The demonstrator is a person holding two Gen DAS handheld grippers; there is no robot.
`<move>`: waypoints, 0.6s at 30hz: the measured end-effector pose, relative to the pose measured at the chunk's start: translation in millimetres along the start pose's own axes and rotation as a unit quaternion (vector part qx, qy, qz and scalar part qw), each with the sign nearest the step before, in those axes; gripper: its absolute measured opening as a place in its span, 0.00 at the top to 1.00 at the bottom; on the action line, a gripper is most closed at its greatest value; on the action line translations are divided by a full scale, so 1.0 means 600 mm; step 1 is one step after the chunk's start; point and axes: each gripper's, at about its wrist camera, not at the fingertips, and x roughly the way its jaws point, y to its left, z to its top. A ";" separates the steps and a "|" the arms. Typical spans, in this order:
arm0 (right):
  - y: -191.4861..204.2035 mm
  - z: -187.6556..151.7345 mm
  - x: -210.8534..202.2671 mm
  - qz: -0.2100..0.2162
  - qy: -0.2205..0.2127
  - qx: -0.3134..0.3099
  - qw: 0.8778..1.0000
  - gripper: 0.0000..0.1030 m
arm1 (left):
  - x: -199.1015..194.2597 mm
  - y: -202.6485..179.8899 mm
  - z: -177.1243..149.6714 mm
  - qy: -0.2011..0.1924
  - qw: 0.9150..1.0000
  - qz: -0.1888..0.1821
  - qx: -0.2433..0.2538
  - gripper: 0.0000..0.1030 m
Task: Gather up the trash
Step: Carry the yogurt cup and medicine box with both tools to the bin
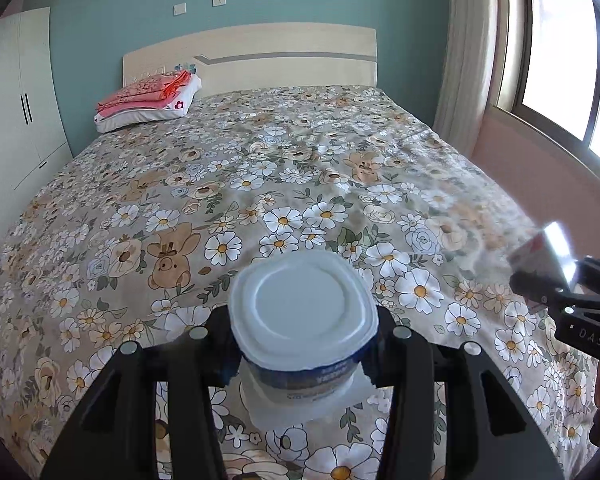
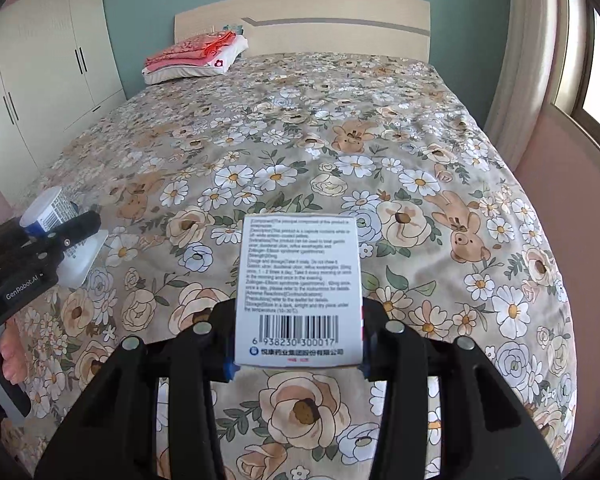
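My left gripper [image 1: 302,354] is shut on a white plastic yogurt cup [image 1: 302,312] with a blue label, held upside down above the floral bedspread [image 1: 260,184]. My right gripper [image 2: 298,354] is shut on a white medicine box [image 2: 298,280] with printed text and a barcode, held over the bed. The right gripper with its box [image 1: 544,254] shows at the right edge of the left wrist view. The left gripper with the cup [image 2: 54,210] shows at the left edge of the right wrist view.
The bed fills both views, with a cream headboard [image 1: 284,60] at the far end. A pillow with folded pink cloth [image 1: 148,100] lies at the head, left side. A white wardrobe [image 1: 16,120] stands left; a window and curtain [image 1: 464,52] stand right.
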 end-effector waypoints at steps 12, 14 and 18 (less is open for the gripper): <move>0.149 -0.094 -0.363 0.014 -0.035 -0.053 0.998 0.57 | -0.370 -0.011 -0.058 -0.011 1.000 0.001 0.005 0.53; 0.177 -0.115 -0.428 0.009 -0.044 -0.065 0.997 0.57 | -0.434 -0.007 -0.076 -0.018 1.000 -0.001 0.001 0.53; 0.225 -0.161 -0.554 0.007 -0.065 -0.081 0.995 0.57 | -0.554 0.003 -0.117 -0.032 0.999 0.000 0.000 0.53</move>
